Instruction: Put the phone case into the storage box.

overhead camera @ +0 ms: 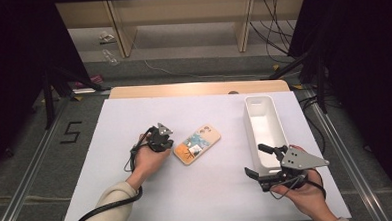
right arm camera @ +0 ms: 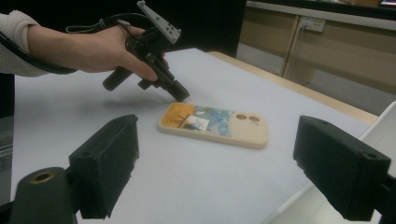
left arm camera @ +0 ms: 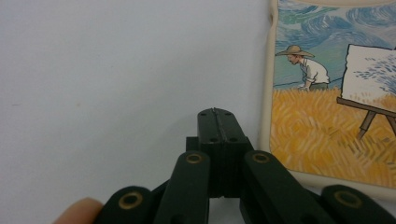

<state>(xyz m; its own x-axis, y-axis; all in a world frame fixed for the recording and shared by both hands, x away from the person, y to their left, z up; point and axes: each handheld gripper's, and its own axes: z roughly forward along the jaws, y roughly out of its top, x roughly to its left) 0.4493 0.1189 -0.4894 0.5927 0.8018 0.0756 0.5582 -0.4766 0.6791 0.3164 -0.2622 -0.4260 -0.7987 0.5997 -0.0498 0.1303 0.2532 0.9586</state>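
— What is cut off in the left gripper view?
— The phone case (left arm camera: 327, 107), at the top and right edges.
— And hidden?
— Whether the left gripper (right arm camera: 180, 94) touches it cannot be told.

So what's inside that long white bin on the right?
The white bin looks empty: its pale floor shows bare. The right gripper covers its near end, so that corner stays hidden.

Mat: the white table sheet (overhead camera: 137, 193) covers the tabletop, a wooden strip (overhead camera: 198, 89) bare at its far edge.
Floor: a taped number 5 (overhead camera: 71, 132) lies left of the table; cables (overhead camera: 275, 32) trail at the far right.
Background: pale wooden shelving (overhead camera: 179, 11) stands behind.
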